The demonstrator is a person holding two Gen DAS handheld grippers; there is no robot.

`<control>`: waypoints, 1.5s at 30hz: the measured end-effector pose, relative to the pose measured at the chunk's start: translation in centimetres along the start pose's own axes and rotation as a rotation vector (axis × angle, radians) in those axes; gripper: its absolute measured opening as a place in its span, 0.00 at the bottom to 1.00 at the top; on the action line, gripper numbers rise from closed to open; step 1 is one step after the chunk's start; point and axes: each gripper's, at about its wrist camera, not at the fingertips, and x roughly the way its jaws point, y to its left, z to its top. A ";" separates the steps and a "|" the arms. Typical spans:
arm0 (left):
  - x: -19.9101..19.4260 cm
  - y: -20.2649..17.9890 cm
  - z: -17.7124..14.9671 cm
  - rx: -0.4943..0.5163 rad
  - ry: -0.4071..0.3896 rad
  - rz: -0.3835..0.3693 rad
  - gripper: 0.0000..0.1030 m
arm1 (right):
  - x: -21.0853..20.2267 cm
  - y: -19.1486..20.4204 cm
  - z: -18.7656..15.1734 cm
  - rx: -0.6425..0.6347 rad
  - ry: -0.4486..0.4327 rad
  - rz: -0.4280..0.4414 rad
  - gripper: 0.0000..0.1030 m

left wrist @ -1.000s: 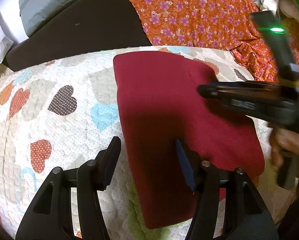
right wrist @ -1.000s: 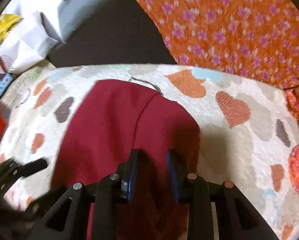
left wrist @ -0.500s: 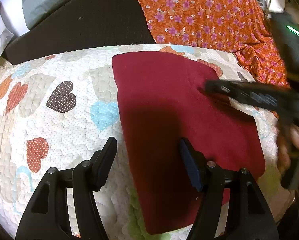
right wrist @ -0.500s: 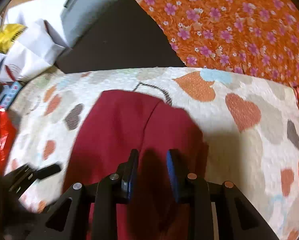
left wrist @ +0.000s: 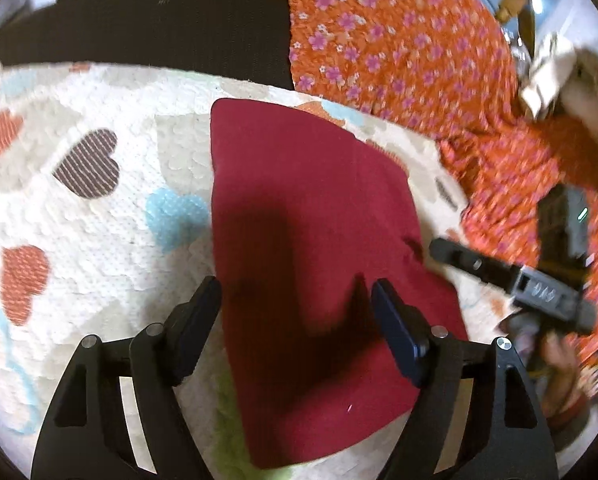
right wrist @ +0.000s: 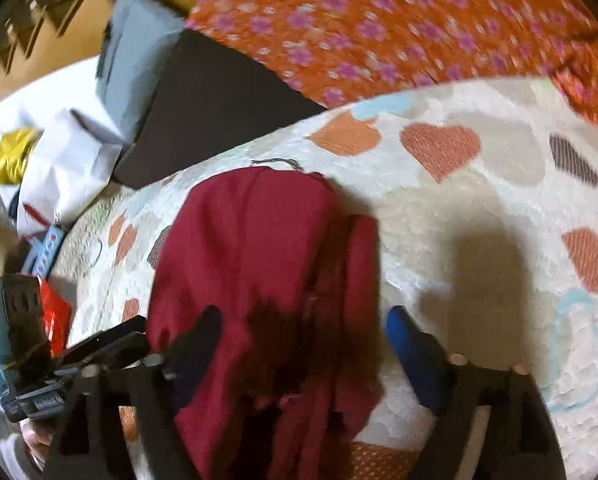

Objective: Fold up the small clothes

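Two grippers stand over one folded garment, both with jaws spread and neither pad pressing cloth; earlier frames show both jaws have just been opening, the right one much the wider now. The left gripper (left wrist: 295,312) straddles the cloth's (left wrist: 311,264) near-left part: its left pad hangs over the left edge, its right pad over the red itself. From it the cloth runs away toward 12 o'clock, long axis roughly along the gripper's line, widening toward 4 o'clock. In the right wrist view the right gripper (right wrist: 303,344) has the cloth (right wrist: 259,264) between its pads, a rumpled fold bunched just ahead of them and trailing to 6 o'clock. The right gripper (left wrist: 511,280) seen from the left sits at 3 o'clock, just off the cloth's right edge, so I judge either hand equally near. The bed (left wrist: 99,240) lies bare toward 9 o'clock, giving room; toward 1 o'clock the orange sheet (left wrist: 399,60) crowds in.
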 end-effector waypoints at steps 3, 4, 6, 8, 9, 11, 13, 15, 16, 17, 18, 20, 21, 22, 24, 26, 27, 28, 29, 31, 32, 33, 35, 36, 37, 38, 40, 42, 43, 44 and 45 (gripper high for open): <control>1.6 0.6 0.0 -0.028 0.035 -0.024 0.79 | 2.7 -2.2 -0.2 0.084 0.069 0.050 0.81; 2.1 0.7 0.0 -0.020 0.042 -0.022 0.80 | 3.7 -2.7 -0.3 0.114 0.084 0.085 0.82; 3.1 0.9 -0.1 -0.019 0.064 -0.033 0.80 | 4.3 -2.8 -0.3 0.118 0.048 0.119 0.87; 4.0 1.4 0.0 -0.046 0.087 -0.064 0.80 | 4.8 -1.7 -0.1 0.059 0.042 0.133 0.85; 4.1 1.4 0.0 -0.054 0.074 -0.077 0.80 | 5.2 -1.2 -0.1 0.047 0.052 0.163 0.78; 3.8 1.2 0.1 -0.046 0.072 -0.072 0.75 | 5.2 -0.4 -0.2 0.035 0.042 0.126 0.68; 2.9 1.3 0.1 -0.051 0.064 -0.077 0.57 | 4.5 0.2 -0.2 0.028 0.024 0.113 0.55; 0.8 1.3 0.0 -0.063 0.059 -0.102 0.52 | 3.0 1.0 -0.3 0.029 0.008 0.122 0.45; -0.3 1.2 -0.2 -0.062 0.051 -0.103 0.52 | 2.1 1.6 -0.5 0.025 0.011 0.149 0.45; -2.1 1.0 -0.6 -0.054 0.030 -0.107 0.52 | 1.4 2.3 -0.7 0.016 0.018 0.177 0.45; -3.4 1.0 -1.0 -0.051 0.019 -0.112 0.52 | 0.5 3.5 -1.2 -0.009 0.030 0.186 0.45; -5.8 1.0 -2.2 -0.053 0.030 -0.096 0.52 | -0.6 5.6 -2.5 -0.054 0.045 0.191 0.45; -7.2 1.2 -3.2 -0.050 0.039 -0.071 0.52 | -0.9 6.6 -3.5 -0.068 0.060 0.202 0.45; -7.9 1.4 -3.9 -0.044 0.044 -0.054 0.52 | -0.9 7.4 -4.3 -0.072 0.077 0.207 0.45; -8.3 2.3 -5.6 -0.038 0.076 0.000 0.52 | -0.2 8.4 -5.9 -0.077 0.111 0.194 0.48; -7.5 3.6 -7.4 -0.056 0.113 0.062 0.52 | 0.9 8.8 -7.2 -0.106 0.154 0.129 0.51; -7.2 4.2 -8.1 -0.057 0.130 0.102 0.52 | 1.6 8.9 -7.7 -0.120 0.189 0.071 0.51; -7.1 4.6 -8.8 -0.050 0.134 0.118 0.54 | 1.3 9.0 -7.9 -0.125 0.186 0.060 0.51; -7.4 4.7 -8.9 -0.047 0.119 0.119 0.56 | 0.3 9.2 -8.0 -0.127 0.162 0.058 0.51; -8.8 3.9 -8.9 -0.006 0.099 0.170 0.56 | -2.1 9.8 -7.7 -0.132 0.105 0.039 0.51; -9.5 3.3 -8.8 0.023 0.078 0.202 0.56 | -3.4 10.4 -7.7 -0.150 0.074 0.055 0.51; -10.0 2.8 -8.9 0.046 0.049 0.235 0.56 | -4.6 11.4 -7.8 -0.184 0.051 0.084 0.51; -10.4 2.4 -8.9 0.067 0.023 0.263 0.56 | -5.5 14.3 -8.5 -0.292 0.057 0.122 0.49; -10.2 2.1 -8.9 0.073 0.027 0.265 0.56 | -5.4 15.4 -9.1 -0.337 0.073 0.139 0.48; -9.9 2.0 -8.9 0.074 0.031 0.265 0.56 | -4.9 16.6 -9.9 -0.385 0.098 0.154 0.47; -9.6 1.9 -9.0 0.077 0.036 0.268 0.56 | -4.2 17.5 -10.7 -0.436 0.125 0.140 0.42; -9.3 1.8 -8.7 0.090 0.033 0.291 0.56 | -2.6 17.6 -12.2 -0.512 0.147 0.017 0.37; -9.0 1.5 -8.6 0.115 0.016 0.309 0.56 | -1.1 15.8 -13.0 -0.539 0.145 -0.112 0.36; -9.0 1.5 -8.5 0.127 0.010 0.321 0.56 | -0.4 14.7 -13.2 -0.519 0.159 -0.132 0.36; -8.9 1.4 -8.4 0.136 0.005 0.329 0.56 | -0.4 13.7 -12.9 -0.462 0.175 -0.091 0.36; -8.8 1.3 -8.4 0.148 0.001 0.343 0.56 | -0.9 13.1 -12.4 -0.400 0.178 -0.042 0.36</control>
